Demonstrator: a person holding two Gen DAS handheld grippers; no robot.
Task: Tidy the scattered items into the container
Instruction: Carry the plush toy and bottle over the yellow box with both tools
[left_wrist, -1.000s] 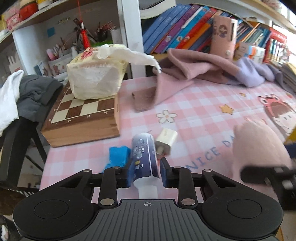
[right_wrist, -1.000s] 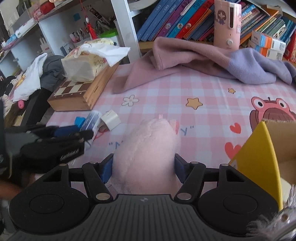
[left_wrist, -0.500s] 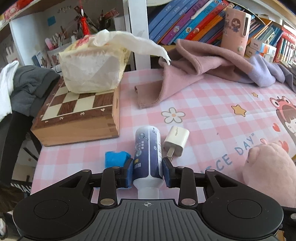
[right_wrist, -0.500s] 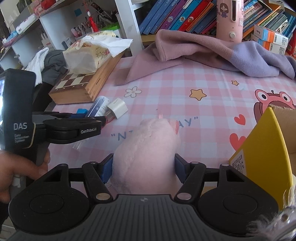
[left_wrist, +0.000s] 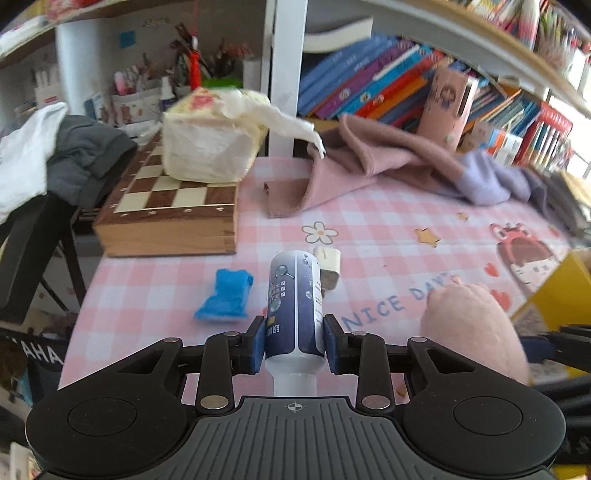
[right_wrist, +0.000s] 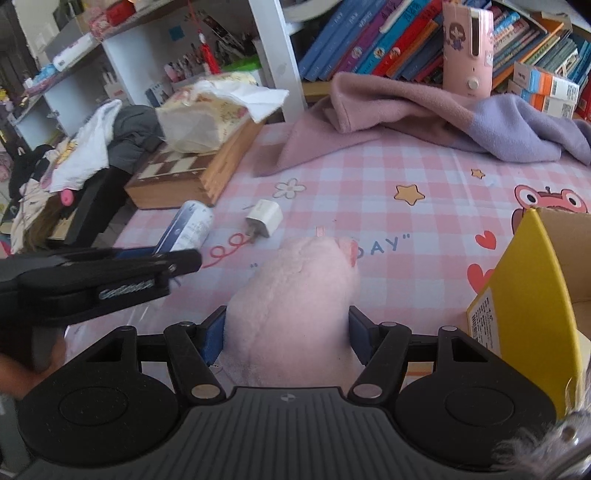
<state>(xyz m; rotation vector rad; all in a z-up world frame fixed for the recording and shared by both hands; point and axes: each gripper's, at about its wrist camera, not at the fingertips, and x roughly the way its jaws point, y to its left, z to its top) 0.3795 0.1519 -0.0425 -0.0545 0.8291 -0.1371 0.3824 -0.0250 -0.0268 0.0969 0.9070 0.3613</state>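
Note:
My left gripper (left_wrist: 294, 347) is shut on a dark blue and white bottle (left_wrist: 294, 295), gripped near its white cap end and held a little above the pink checked tablecloth. The right wrist view shows the same bottle (right_wrist: 192, 229) sticking out past the left gripper (right_wrist: 184, 258). My right gripper (right_wrist: 286, 332) is shut on a pink plush toy (right_wrist: 295, 288), which also shows at the right of the left wrist view (left_wrist: 469, 325). A yellow cardboard box (right_wrist: 524, 295) stands open just right of the plush. A white charger plug (right_wrist: 264, 221) and a crumpled blue item (left_wrist: 225, 299) lie on the cloth.
A wooden chess box (left_wrist: 173, 218) with a tissue pack (left_wrist: 207, 147) on it sits at the table's left edge. A pink and lilac blanket (left_wrist: 362, 173) lies along the back below shelves of books. A chair piled with clothes (right_wrist: 110, 147) stands off the left side.
The left gripper has risen with the bottle and drawn back from the blue item and the charger plug. The right gripper and plush have hardly moved.

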